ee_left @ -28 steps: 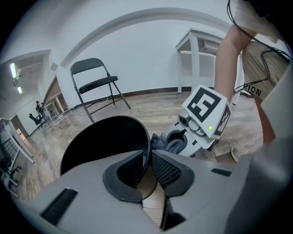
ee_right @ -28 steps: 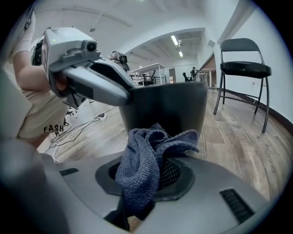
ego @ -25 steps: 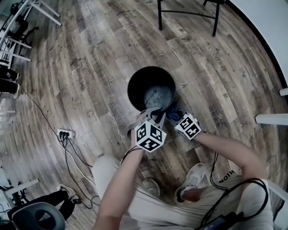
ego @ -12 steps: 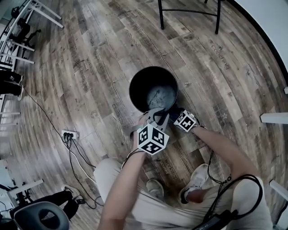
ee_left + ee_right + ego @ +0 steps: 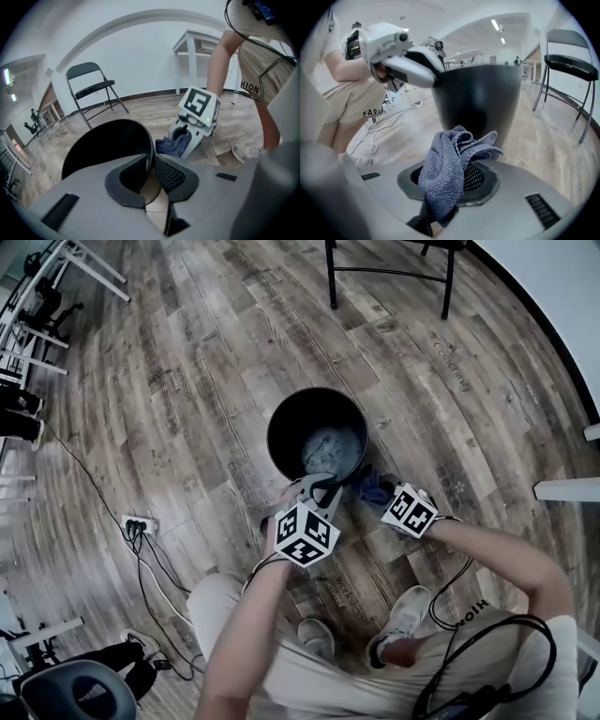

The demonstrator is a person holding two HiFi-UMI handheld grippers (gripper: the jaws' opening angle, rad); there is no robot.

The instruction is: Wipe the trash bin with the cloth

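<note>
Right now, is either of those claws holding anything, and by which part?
The left gripper pinches the trash bin by its rim. The right gripper holds the cloth by a bunched part, loose folds sticking out.

Looks like an open lab/office test space, not a home. Wood-plank floor [image 5: 187, 381], bare white wall [image 5: 140, 56], ceiling strip lights [image 5: 496, 24], black folding chair [image 5: 91, 89], white table [image 5: 201, 44] against the wall, power strip [image 5: 137, 520] with loose cables on the floor.

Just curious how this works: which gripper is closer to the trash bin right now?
Left. The left gripper clamps the trash bin by its rim; the right gripper, holding the cloth, sits beside its outer wall.
</note>
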